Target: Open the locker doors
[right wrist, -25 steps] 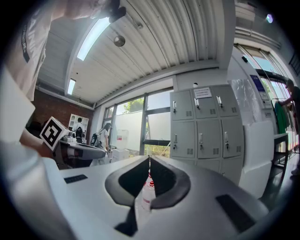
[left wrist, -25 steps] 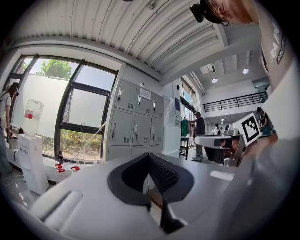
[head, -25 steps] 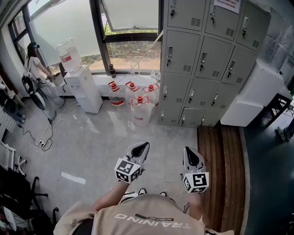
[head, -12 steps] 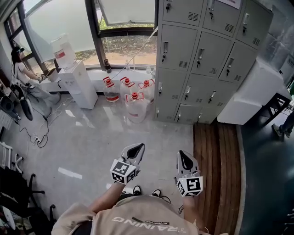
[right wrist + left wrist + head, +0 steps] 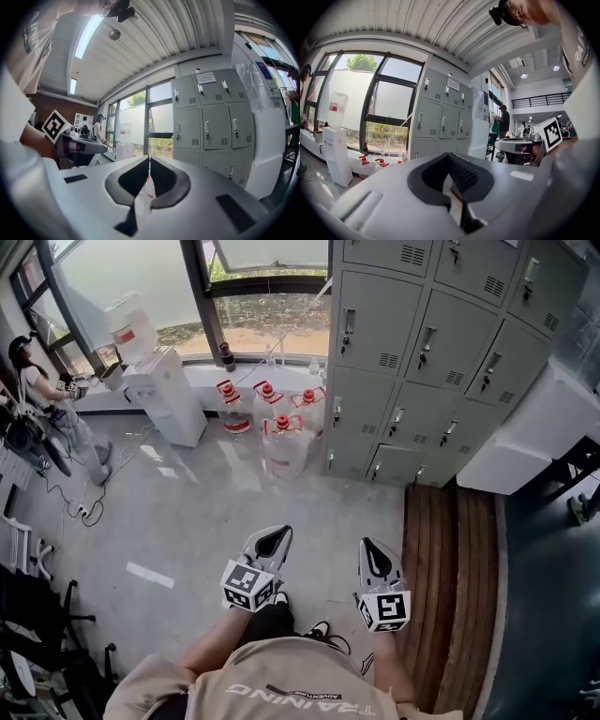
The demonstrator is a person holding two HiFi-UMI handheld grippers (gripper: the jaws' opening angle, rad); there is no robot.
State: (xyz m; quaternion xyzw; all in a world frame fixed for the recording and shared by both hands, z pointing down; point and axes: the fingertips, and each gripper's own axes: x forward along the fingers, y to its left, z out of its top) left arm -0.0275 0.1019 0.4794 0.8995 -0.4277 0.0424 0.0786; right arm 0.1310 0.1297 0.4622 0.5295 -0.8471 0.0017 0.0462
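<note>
The grey lockers (image 5: pixel 427 343) stand against the far wall, and every door I can see is closed, each with a small upright handle. I hold both grippers low in front of my body, well short of the lockers and over the floor. The left gripper (image 5: pixel 284 532) is shut with nothing in it, its tips meeting (image 5: pixel 449 154). The right gripper (image 5: pixel 367 543) is shut and empty too, its tips together (image 5: pixel 149 158). The lockers (image 5: pixel 443 124) show ahead in the left gripper view, and the lockers (image 5: pixel 206 126) fill the right half of the right gripper view.
Several water bottles with red caps (image 5: pixel 281 442) stand on the floor left of the lockers, under the window. A white water dispenser (image 5: pixel 159 395) is further left. A white cabinet (image 5: pixel 534 427) sits right of the lockers beside a wooden floor strip (image 5: pixel 450 568). A person (image 5: pixel 37 399) stands far left.
The head view has swung a little and the person's feet have shifted on the floor. Both grippers stay shut in much the same place before the body.
</note>
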